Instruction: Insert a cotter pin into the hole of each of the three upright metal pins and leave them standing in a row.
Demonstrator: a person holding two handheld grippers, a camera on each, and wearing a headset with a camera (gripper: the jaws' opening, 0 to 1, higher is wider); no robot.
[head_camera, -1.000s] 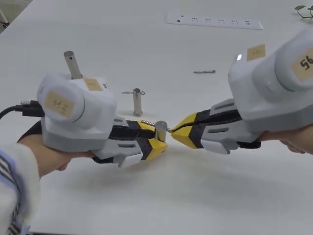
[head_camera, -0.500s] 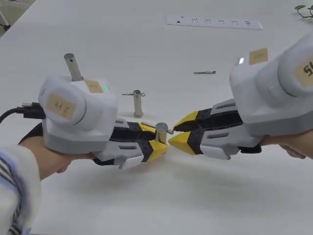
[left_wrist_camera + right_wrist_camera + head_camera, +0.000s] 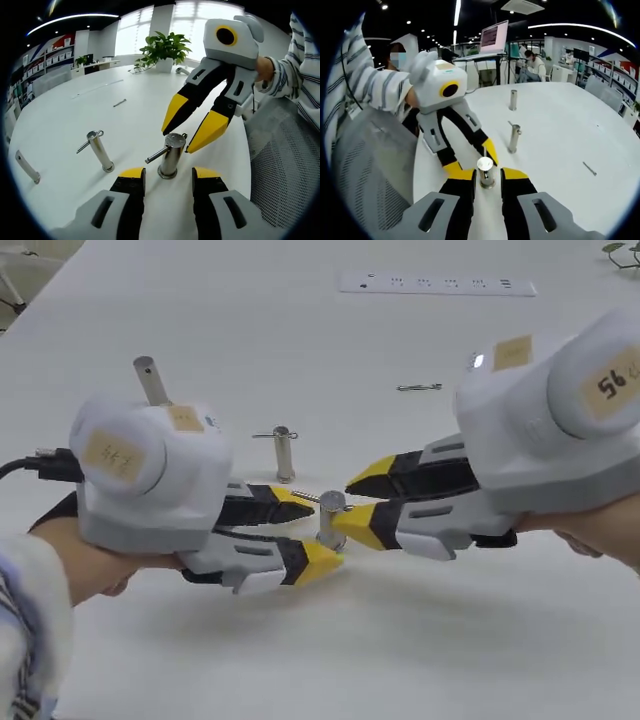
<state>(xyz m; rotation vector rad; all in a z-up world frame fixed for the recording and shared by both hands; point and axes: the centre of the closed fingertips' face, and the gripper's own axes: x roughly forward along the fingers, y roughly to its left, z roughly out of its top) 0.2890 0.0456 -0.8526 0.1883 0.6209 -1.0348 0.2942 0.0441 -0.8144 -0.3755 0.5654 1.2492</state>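
Observation:
The near metal pin point(image 3: 330, 522) stands upright on the white table point(image 3: 420, 640) with a cotter pin point(image 3: 306, 497) through its head. My left gripper point(image 3: 318, 530) is open, its yellow tips either side of this pin without touching it. My right gripper point(image 3: 345, 502) is open too and faces it from the right, tips close to the pin's head. The near pin point(image 3: 171, 155) rises just beyond my left gripper point(image 3: 169, 174), and the near pin point(image 3: 485, 172) stands between the tips of my right gripper point(image 3: 488, 175). The middle pin point(image 3: 283, 452) carries a cotter pin. The far pin point(image 3: 150, 380) has a bare hole.
A loose cotter pin point(image 3: 418, 387) lies on the table behind the right gripper. A white power strip point(image 3: 437, 284) lies along the far edge. A potted plant point(image 3: 162, 50) stands at the table's end. People sit at desks point(image 3: 530, 65) beyond the table.
Both grippers have opened. The left one let go of the near pin, the right one let go of the cotter pin, which stays in the pin's hole.

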